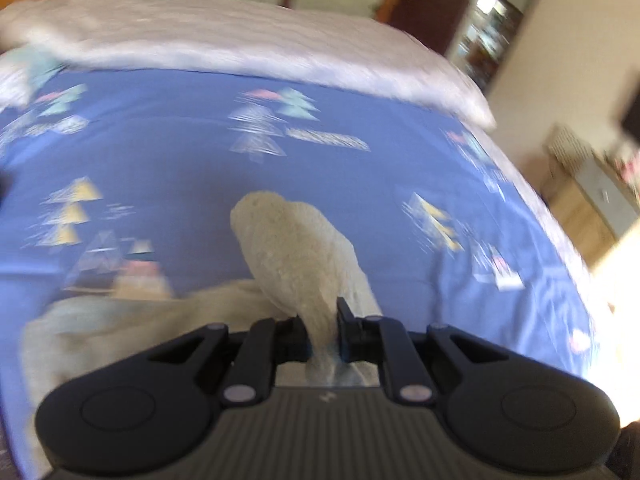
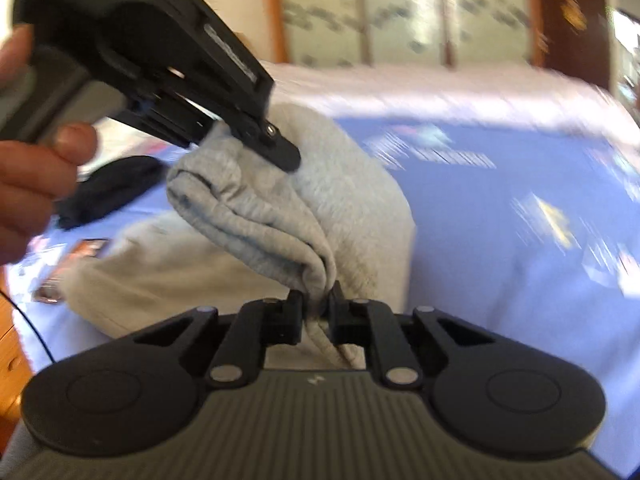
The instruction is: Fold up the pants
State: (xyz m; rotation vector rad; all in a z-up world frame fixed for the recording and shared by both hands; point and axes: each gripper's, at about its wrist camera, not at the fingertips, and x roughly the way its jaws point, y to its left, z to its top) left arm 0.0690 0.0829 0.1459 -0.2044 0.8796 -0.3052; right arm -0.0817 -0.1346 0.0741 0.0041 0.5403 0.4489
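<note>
both grippers have a pinch on the pants [image 2: 280, 200] here, which are light grey and fleecy looking. the right gripper [image 2: 318, 308] has its jaws pressed onto a bunched fold of the fabric, and the left gripper [image 2: 276, 148] shows up top left in the right wrist view, clamped on another bit of the same edge, with the person's left hand [image 2: 36, 168] around its handle. in the left wrist view the left gripper [image 1: 322, 334] pinches a raised hump of cloth, the rest trailing down onto the blue bedsheet [image 1: 168, 168] with tree prints. white duvet [image 1: 240, 36] is bunched at the far end. something dark [image 2: 112, 188] lies on the sheet, too blurry to tell.
</note>
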